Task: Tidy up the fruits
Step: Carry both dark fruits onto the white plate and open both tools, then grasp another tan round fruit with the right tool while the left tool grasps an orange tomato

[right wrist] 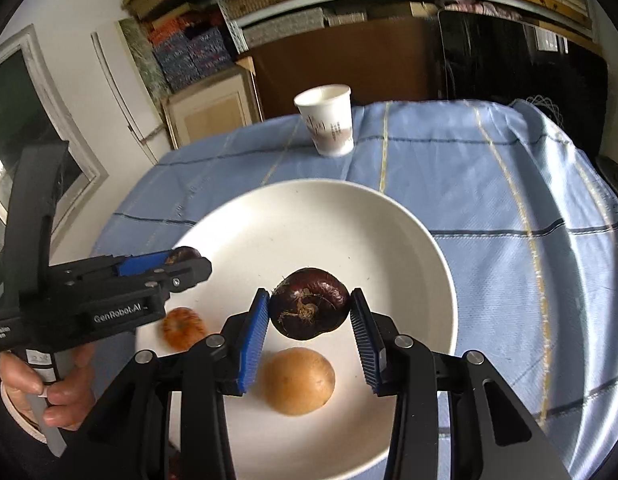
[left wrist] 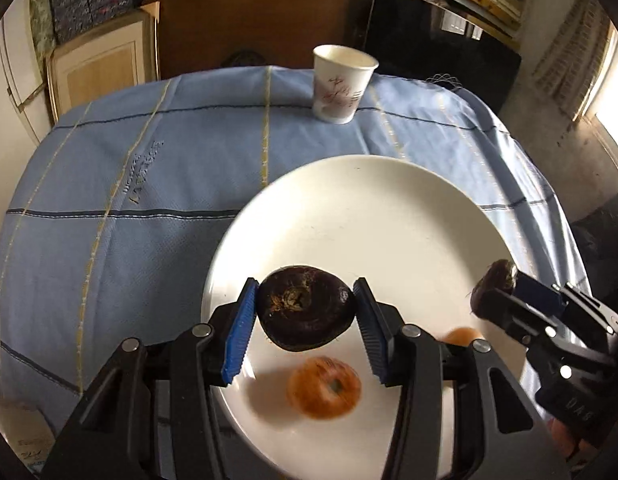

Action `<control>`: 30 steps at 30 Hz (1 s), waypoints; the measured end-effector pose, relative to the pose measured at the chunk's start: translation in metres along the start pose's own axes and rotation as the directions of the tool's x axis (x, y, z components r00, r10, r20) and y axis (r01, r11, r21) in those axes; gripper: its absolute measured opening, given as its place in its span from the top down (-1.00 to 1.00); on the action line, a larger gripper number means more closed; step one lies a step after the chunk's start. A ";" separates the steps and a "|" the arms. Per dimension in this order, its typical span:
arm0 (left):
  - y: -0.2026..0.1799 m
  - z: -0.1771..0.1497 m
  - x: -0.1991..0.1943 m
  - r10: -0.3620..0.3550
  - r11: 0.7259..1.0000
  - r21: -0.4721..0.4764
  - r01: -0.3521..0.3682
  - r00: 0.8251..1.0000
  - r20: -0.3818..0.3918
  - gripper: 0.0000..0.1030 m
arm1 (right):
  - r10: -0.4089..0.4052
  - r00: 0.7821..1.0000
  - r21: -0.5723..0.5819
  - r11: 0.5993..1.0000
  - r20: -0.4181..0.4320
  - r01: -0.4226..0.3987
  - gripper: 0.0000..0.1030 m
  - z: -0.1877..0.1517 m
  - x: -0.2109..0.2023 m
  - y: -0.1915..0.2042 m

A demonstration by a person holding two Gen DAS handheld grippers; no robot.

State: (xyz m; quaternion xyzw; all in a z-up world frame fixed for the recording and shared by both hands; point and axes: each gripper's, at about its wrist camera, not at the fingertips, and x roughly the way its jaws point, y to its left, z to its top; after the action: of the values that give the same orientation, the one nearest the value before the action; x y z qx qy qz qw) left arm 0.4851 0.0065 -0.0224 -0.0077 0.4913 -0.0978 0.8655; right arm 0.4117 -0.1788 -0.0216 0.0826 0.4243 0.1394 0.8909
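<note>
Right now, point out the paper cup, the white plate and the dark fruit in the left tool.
paper cup (left wrist: 340, 88), left wrist view, printed side wall.
white plate (left wrist: 361, 216), left wrist view, bare inner surface.
dark fruit (left wrist: 305, 307), left wrist view, stem-end face.

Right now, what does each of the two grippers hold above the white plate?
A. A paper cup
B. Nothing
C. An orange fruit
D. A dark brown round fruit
D: the left gripper and the right gripper each clamp a dark brown fruit over the plate; the orange fruits lie on it.
</note>
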 end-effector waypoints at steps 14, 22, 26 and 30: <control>-0.002 -0.005 0.008 0.030 0.999 0.012 -0.030 1.000 -0.010 -0.11 | -0.023 0.999 0.008 1.000 -0.029 0.023 0.00 0.002 0.014 0.000; -0.013 -0.024 -0.091 0.055 0.997 0.036 -0.063 0.980 0.190 -0.85 | 0.016 0.995 -0.001 1.000 0.094 -0.016 -0.16 -0.006 -0.069 0.010; -0.016 -0.065 -0.140 0.065 0.996 0.044 -0.080 0.960 0.274 -0.87 | 0.039 0.988 -0.022 0.999 0.148 -0.036 -0.25 -0.035 -0.112 0.014; -0.010 -0.130 -0.162 0.038 0.998 0.045 -0.053 0.956 0.292 -0.87 | 0.086 0.980 -0.050 0.996 0.179 -0.079 -0.33 -0.088 -0.139 0.014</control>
State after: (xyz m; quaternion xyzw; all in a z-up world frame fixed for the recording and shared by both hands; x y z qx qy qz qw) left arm 0.2918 0.0360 0.0484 0.0118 0.3559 -0.0886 0.9302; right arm 0.2570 -0.2076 0.0294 0.0936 0.3349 0.1771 0.9207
